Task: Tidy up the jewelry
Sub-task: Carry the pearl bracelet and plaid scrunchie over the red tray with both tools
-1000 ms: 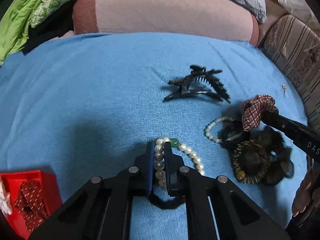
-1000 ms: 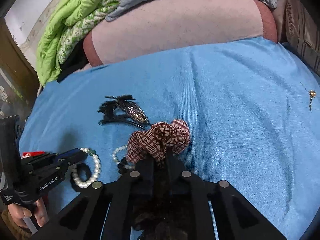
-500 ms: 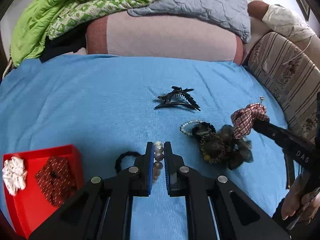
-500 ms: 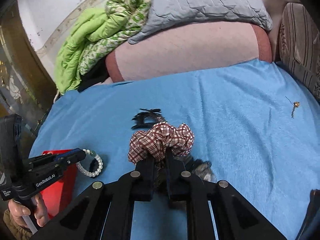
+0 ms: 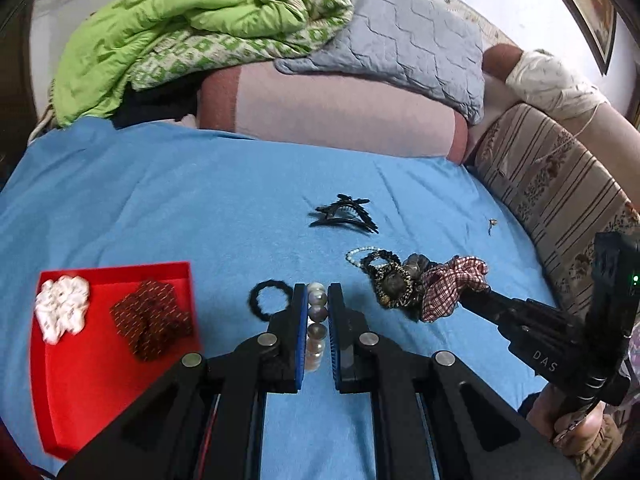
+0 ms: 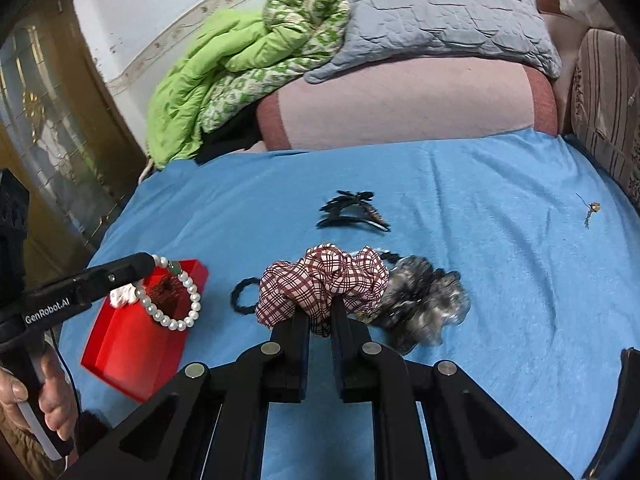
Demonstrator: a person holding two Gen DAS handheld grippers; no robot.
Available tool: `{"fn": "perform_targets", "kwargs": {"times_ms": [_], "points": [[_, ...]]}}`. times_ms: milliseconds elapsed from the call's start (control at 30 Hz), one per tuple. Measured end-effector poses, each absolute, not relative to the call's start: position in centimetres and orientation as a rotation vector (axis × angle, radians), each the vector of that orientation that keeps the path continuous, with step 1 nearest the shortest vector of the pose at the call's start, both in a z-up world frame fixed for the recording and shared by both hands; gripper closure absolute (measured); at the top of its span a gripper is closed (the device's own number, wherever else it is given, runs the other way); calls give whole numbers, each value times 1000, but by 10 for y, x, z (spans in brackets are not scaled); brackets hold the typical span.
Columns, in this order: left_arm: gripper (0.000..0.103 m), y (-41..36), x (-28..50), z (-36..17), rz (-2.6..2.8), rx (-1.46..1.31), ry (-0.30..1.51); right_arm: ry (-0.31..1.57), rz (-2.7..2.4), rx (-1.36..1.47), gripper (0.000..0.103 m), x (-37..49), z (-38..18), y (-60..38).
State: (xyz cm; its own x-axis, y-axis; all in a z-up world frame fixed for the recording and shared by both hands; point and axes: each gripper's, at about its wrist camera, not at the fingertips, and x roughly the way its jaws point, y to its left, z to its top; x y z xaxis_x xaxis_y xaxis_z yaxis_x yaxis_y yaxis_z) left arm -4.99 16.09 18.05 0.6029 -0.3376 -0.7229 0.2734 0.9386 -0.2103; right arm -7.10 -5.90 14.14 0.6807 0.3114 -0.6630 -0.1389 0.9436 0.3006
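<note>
Both grippers have risen off the blue sheet [image 5: 200, 208] since a second ago, each with its item. Left gripper [image 5: 317, 300] is clamped on the pearl bracelet [image 6: 176, 300], which was lying flat on the sheet and now dangles free — in the right wrist view it hangs in line with the red tray [image 5: 100, 360], though whether directly above it is hard to judge through the fisheye. Right gripper [image 6: 320, 316] is closed on the plaid scrunchie [image 6: 324, 280], lifted clear of the dark pile of hair ties [image 5: 396, 284]. Tray already holds a white scrunchie [image 5: 62, 308] and a dark red patterned one [image 5: 150, 320]. Left on the sheet: black hair tie [image 5: 268, 300], claw clip [image 5: 344, 216], small earring [image 5: 492, 224]. Judgement: bracelet is near drop-off; scrunchie follows — several items remain to sort
</note>
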Motion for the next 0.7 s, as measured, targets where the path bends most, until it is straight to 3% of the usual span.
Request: {"fn": "perform_targets", "kwargs": {"times_ms": [700], "points": [[94,294,-105,157,-60,-91,839,828,428,154,92,-101,142,35]]}}
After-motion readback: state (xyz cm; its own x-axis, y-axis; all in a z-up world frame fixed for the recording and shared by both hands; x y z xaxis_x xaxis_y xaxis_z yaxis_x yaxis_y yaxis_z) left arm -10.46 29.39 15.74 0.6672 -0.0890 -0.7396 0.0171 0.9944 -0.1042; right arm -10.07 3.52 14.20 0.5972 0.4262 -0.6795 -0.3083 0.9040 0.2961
